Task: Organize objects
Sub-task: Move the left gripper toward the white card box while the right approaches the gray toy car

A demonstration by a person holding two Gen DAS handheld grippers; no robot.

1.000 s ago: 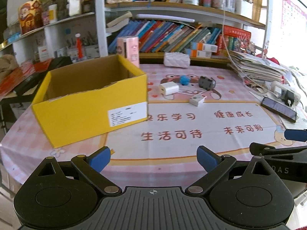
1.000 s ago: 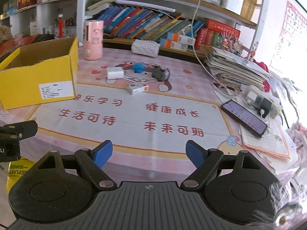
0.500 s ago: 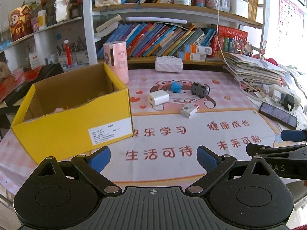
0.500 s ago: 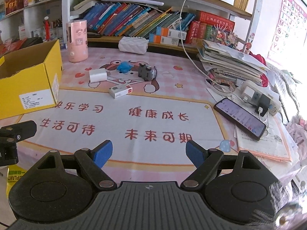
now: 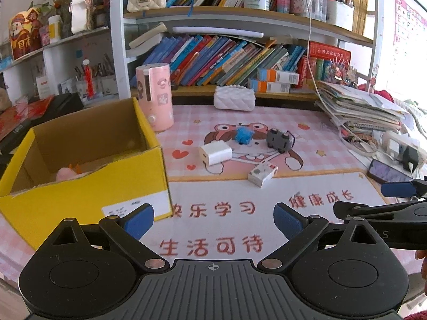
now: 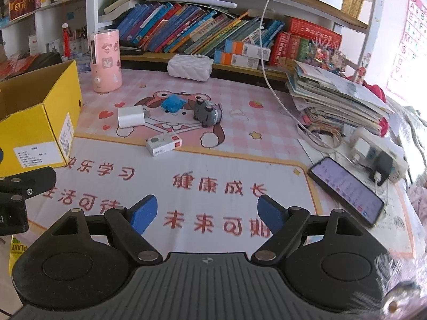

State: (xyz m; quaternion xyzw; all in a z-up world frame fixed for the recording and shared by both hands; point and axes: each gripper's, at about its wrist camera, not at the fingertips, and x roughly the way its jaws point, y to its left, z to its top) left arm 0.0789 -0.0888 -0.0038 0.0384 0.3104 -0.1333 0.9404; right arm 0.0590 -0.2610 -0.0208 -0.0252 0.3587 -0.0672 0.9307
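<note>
Both grippers, left gripper (image 5: 213,217) and right gripper (image 6: 206,210), are held wide and empty; a yellow box (image 5: 80,176), white charger (image 6: 130,117) and phone (image 6: 347,190) are seen ahead.

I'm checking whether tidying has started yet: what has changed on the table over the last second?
Both open, empty grippers, left and right, have moved in over the mat toward the small items. Nothing was grasped; the yellow box, white charger and grey toy stayed put.
</note>
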